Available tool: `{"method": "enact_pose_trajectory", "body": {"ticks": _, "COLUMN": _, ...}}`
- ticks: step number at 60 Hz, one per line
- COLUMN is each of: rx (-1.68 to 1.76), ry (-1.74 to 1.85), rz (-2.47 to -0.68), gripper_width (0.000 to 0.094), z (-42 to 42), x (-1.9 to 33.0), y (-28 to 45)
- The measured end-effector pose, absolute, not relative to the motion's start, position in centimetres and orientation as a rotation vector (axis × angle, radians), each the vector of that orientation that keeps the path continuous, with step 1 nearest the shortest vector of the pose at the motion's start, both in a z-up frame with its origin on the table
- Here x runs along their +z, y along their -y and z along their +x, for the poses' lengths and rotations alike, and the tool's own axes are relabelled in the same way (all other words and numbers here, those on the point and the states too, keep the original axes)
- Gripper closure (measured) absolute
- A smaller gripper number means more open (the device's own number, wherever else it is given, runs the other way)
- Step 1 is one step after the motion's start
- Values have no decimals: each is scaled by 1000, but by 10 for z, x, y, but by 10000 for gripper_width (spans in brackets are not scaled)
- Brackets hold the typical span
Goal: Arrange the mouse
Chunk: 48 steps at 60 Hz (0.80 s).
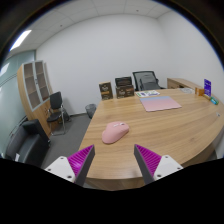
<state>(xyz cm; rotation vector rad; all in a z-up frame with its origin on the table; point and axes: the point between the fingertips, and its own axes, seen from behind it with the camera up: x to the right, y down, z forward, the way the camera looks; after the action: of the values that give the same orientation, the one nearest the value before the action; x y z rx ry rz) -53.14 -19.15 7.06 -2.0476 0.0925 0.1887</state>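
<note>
A pink computer mouse (116,131) lies on a round wooden table (185,125), near its front edge. My gripper (114,160) hovers just short of the mouse, which sits a little ahead of the fingers and between their lines. The fingers are wide apart, with their magenta pads (82,158) facing inward, and nothing is between them. A pink mouse mat (161,103) lies farther back on the table, to the right of the mouse.
Small items sit at the table's far right, including a purple box (207,87). Black office chairs (147,80) stand behind the table and at the left (56,107). A wooden cabinet (34,85) stands by the left wall. Boxes (124,86) sit at the back wall.
</note>
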Motion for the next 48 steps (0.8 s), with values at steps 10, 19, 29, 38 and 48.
{"method": "enact_pose_trajectory", "body": {"ticks": 10, "rx": 222, "ry": -67, "rz": -2076, "gripper_width": 105, "z": -550, "x": 44, "y": 127}}
{"method": "enact_pose_trajectory", "body": {"ticks": 19, "rx": 234, "ry": -30, "rz": -2106, "gripper_width": 105, "z": -561, "x": 32, "y": 91}}
{"method": "enact_pose_trajectory", "body": {"ticks": 29, "rx": 231, "ry": -63, "rz": -2166, "gripper_width": 102, "z": -549, "x": 16, "y": 56}}
{"method": "enact_pose_trajectory", "body": {"ticks": 38, "rx": 233, "ry": -89, "rz": -2168, "gripper_width": 104, "z": -552, "x": 13, "y": 33}}
{"method": "enact_pose_trajectory", "body": {"ticks": 48, "rx": 165, "ry": -28, "rz": -2194, "gripper_width": 102, "z": -562, "x": 0, "y": 12}}
